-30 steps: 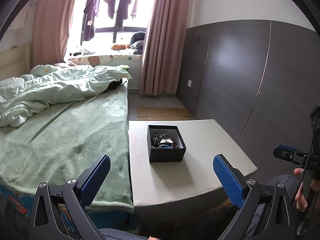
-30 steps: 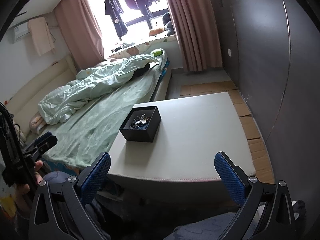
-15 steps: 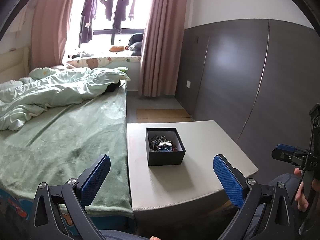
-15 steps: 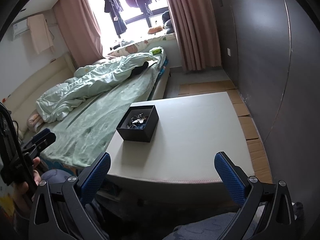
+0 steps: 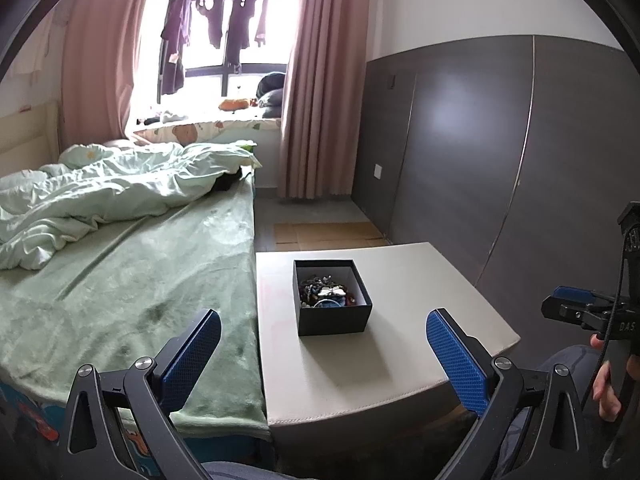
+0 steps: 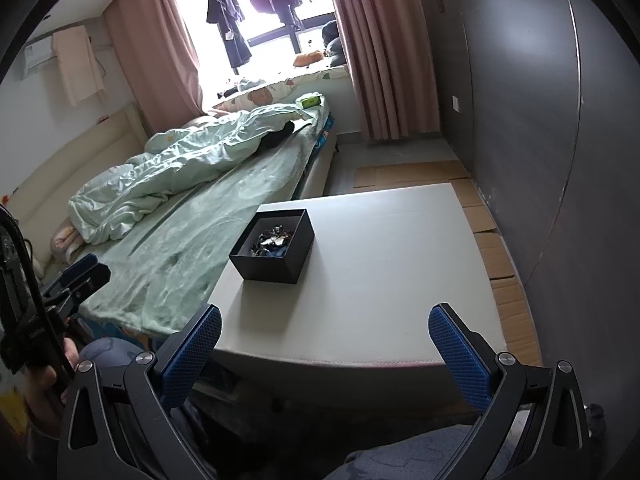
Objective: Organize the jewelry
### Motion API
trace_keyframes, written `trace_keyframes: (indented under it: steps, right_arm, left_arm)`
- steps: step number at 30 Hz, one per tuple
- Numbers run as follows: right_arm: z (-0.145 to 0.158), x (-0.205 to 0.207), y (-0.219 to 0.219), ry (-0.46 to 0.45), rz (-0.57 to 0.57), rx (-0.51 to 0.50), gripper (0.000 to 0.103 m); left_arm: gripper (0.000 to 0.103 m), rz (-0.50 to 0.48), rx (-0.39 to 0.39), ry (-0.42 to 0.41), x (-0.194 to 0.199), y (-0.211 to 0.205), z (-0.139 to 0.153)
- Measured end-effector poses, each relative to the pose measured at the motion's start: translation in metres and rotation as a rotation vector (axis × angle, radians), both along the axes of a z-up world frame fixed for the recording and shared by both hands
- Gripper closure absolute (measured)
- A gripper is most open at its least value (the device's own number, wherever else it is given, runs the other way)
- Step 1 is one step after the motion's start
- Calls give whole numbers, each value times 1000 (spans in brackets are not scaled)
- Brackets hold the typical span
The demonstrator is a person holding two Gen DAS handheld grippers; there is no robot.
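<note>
**Jewelry sits in a pile inside the box, both grippers wait wide apart**

A small square black cardboard box (image 5: 331,300) with no lid stands on the flat pale cream padded bench (image 5: 400,360), close to the side that meets the bed with the soft green blanket (image 5: 140,280). Inside the box lies a mixed heap of dark beads and shiny jewelry (image 5: 326,292). All the pieces seem to be in the box; no jewelry shows on the bench top around it.

How far along is the job? This one look fits two stories. The jewelry may be gathered into the box and the tidying may be over. Or the heap may be waiting to be taken out and sorted. The pieces look jumbled together, but they are too small to tell if they are tangled.

The left gripper with blue pads (image 5: 324,344) is spread wide and holds nothing. The right gripper with blue pads (image 6: 325,342) is also spread wide and holds nothing. Both hang well back from the box, near the front edge of the bench.

The left view looks down into the box more and shows the heap better. It also shows the right gripper from the side, with a hand (image 5: 608,388) on it. The right view shows the flat brown cardboard sheets (image 6: 492,248) on the floor beside the bench, next to the dark grey wall panels (image 6: 520,120).
</note>
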State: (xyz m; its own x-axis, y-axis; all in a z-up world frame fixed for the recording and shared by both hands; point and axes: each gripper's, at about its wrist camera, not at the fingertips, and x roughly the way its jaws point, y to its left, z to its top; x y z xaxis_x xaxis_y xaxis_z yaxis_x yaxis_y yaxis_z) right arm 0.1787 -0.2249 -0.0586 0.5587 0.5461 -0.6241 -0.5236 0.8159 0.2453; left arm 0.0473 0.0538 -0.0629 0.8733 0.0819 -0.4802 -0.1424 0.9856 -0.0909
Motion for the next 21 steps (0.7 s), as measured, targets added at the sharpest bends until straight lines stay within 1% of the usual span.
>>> trace_keyframes:
  steps: [21]
  right_arm:
    - [0,-2,0,5,-4,0,0]
  left_arm:
    - [0,7,8,0,4,-1,2]
